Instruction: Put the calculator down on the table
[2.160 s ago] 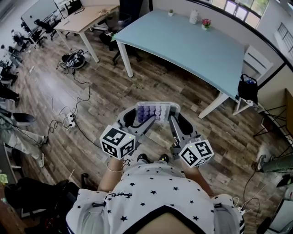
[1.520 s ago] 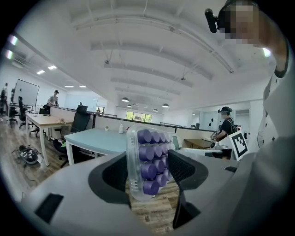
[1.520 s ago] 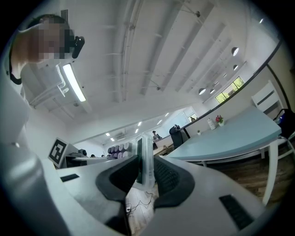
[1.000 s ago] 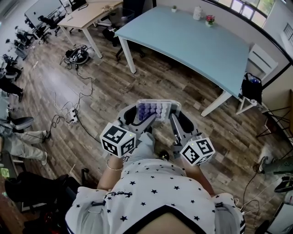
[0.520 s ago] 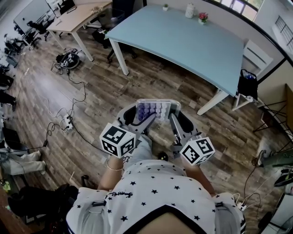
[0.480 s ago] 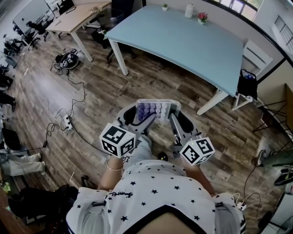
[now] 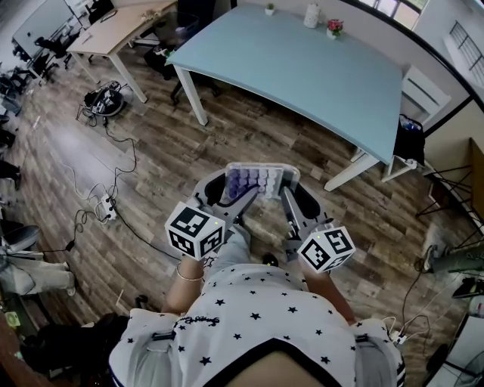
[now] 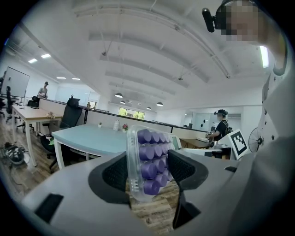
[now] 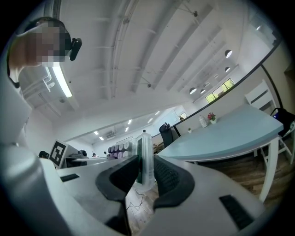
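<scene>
The calculator [image 7: 257, 181], with purple keys under a clear cover, hangs in the air above the wooden floor, in front of the person's chest. My left gripper [image 7: 231, 193] is shut on its left end and my right gripper [image 7: 286, 193] on its right end. In the left gripper view the calculator [image 8: 150, 161] stands upright on its edge between the dark pads [image 8: 119, 173] of the left gripper [image 8: 147, 174]. Seen from the right gripper view, the calculator [image 9: 145, 156] is edge-on, pinched in the right gripper [image 9: 144, 171]. The light blue table [image 7: 302, 68] lies ahead, apart from both grippers.
A white jug [image 7: 311, 13] and two small flower pots stand at the table's far edge. A black bag [image 7: 408, 143] hangs by its right end. Cables and a power strip [image 7: 98, 212] trail over the floor at left, near a wooden desk [image 7: 113, 30] with office chairs.
The floor and the blue table have slid leftward and nearer in the head view. Both grippers and the calculator keep their place before the chest, with the grip unchanged.
</scene>
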Available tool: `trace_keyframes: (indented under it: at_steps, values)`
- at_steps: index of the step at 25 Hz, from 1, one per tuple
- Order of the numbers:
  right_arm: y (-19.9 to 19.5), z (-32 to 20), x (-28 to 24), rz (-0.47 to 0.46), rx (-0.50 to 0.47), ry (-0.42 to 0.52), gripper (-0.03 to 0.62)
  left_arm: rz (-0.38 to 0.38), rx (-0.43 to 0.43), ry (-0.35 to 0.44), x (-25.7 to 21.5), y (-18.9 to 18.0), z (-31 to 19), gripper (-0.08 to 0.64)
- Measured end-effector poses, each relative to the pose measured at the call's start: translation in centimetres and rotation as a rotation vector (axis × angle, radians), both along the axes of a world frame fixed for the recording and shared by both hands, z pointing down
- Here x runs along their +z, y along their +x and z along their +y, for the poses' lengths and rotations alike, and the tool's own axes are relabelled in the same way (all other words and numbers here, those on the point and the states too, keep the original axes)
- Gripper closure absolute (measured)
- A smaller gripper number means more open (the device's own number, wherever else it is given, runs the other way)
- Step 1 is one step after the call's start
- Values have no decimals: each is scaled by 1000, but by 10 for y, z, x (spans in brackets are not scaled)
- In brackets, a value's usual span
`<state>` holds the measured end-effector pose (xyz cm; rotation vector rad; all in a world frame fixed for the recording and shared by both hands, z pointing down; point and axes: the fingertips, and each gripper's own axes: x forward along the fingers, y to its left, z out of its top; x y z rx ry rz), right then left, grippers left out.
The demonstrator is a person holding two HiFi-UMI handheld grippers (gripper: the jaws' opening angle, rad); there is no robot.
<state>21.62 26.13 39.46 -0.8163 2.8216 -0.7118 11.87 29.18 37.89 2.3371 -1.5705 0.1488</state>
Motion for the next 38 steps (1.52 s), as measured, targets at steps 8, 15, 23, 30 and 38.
trace_keyframes:
  at_steps: [8,15,23,30,38]
  values:
    - [-27,-29,3,5,4,-14,492,12,11,-8,5,-27,-31,281]
    - [-57,-54,9,14,-8,-22,492,18,-5,-13,11,-56,-54,281]
    - [-86,-85,6,25,7,-20,492,25,13,-9,9,-85,-86,281]
    - [-107,-106,9,35,39,-31,492,26,43,-7,11,-108,-110,281]
    - [-144,-127,8,43,61,-40,492,26,67,-1,9,-145,-133,281]
